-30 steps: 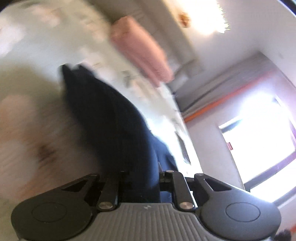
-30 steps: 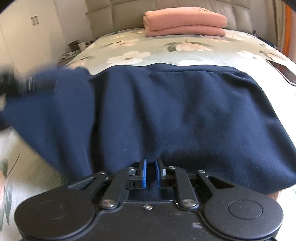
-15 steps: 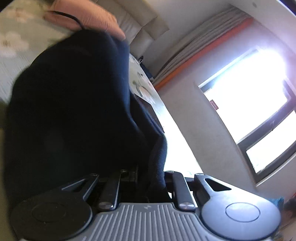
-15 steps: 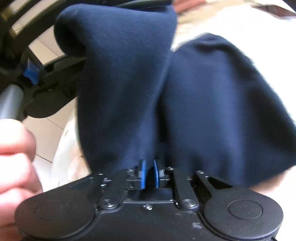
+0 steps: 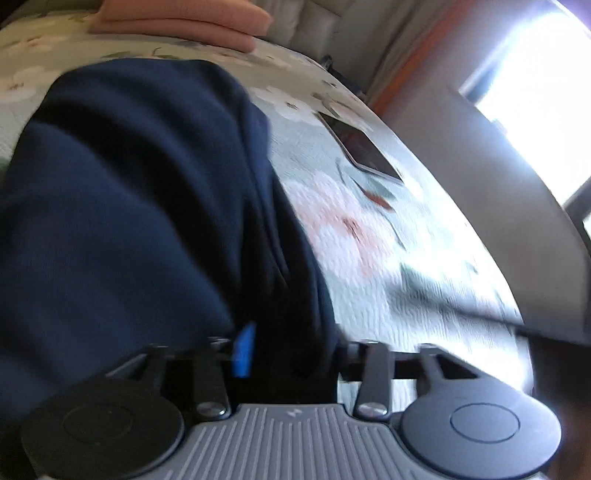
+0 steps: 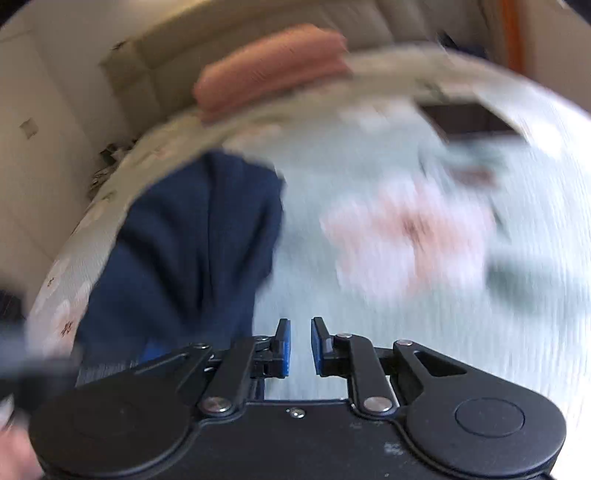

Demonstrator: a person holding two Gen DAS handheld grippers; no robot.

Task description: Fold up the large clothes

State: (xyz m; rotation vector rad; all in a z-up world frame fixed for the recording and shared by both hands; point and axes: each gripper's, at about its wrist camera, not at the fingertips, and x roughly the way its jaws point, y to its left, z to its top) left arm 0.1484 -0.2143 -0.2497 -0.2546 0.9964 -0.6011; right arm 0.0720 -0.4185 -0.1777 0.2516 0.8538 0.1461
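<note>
A large navy blue garment [image 5: 129,206] lies bunched on the floral bedspread [image 5: 369,236]. My left gripper [image 5: 288,350] has the navy cloth between its fingers; one blue pad [image 5: 243,350] shows and the other is hidden by fabric. In the right wrist view the garment [image 6: 192,243] lies to the left. My right gripper [image 6: 300,347] is open a little and empty, over bare bedspread [image 6: 406,314] beside the garment's edge. This view is blurred.
A folded pink cloth stack [image 5: 177,18] lies at the head of the bed, also in the right wrist view [image 6: 269,70]. A dark tablet [image 5: 362,147] lies on the right side of the bed [image 6: 469,118]. A window [image 5: 535,74] is at right.
My right gripper has let go of the navy garment and moved off to its right. The garment has come down onto the bed in a bunch. My left gripper still holds it.
</note>
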